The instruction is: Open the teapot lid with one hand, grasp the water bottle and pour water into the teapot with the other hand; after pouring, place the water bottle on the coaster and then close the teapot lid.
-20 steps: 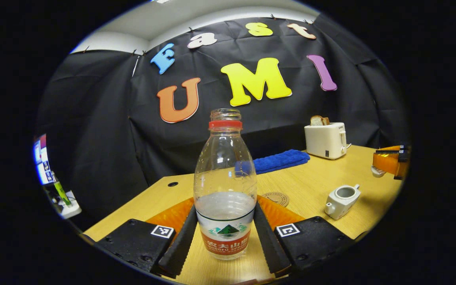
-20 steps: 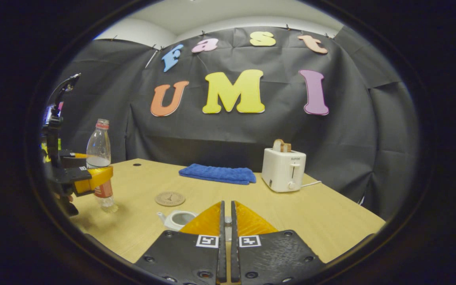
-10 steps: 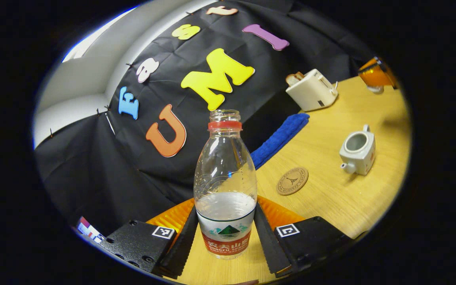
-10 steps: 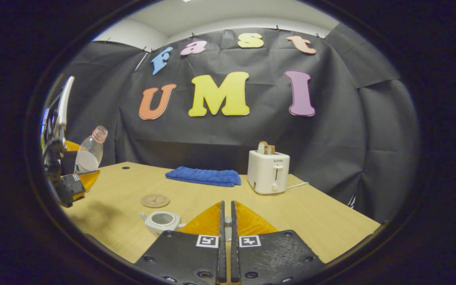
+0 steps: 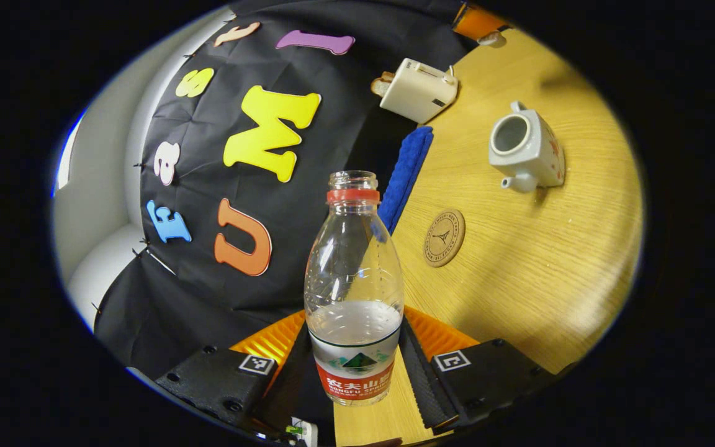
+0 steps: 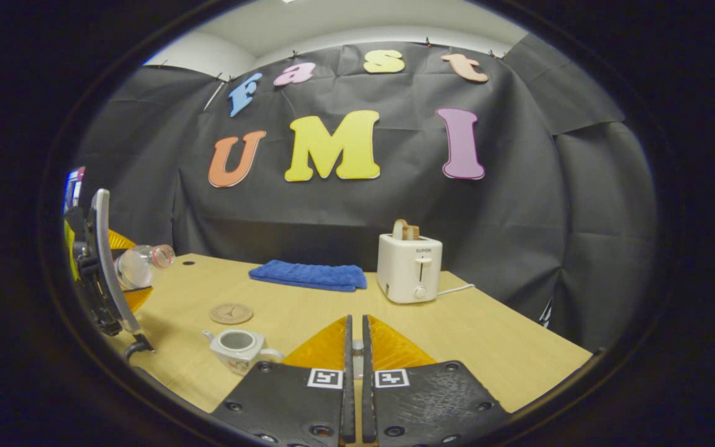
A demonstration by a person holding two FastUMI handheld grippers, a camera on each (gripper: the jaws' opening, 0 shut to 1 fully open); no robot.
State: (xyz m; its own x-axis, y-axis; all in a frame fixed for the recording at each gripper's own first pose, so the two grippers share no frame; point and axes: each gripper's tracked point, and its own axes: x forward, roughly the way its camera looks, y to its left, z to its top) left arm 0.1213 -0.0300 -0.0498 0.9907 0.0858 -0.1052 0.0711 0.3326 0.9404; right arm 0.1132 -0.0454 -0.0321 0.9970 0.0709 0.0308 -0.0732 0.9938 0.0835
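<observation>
My left gripper (image 5: 354,338) is shut on a clear, uncapped water bottle (image 5: 354,292) about a third full. In the right gripper view the bottle (image 6: 140,264) lies nearly level above the table's left end, mouth pointing right. The white teapot (image 5: 525,146) stands open on the table with the round cork coaster (image 5: 444,229) beside it. My right gripper (image 6: 355,323) is shut on the small teapot lid (image 6: 357,357), held above the table just right of the teapot (image 6: 238,347). The coaster (image 6: 231,313) lies behind the teapot.
A white toaster (image 6: 409,268) with bread in it and a folded blue towel (image 6: 308,275) sit along the back of the wooden table (image 6: 488,341). The black cloth wall closes in behind them.
The left gripper has lifted the bottle off the table and tipped it from upright to nearly level, mouth toward the teapot. The right gripper has stayed shut and shifted slightly.
</observation>
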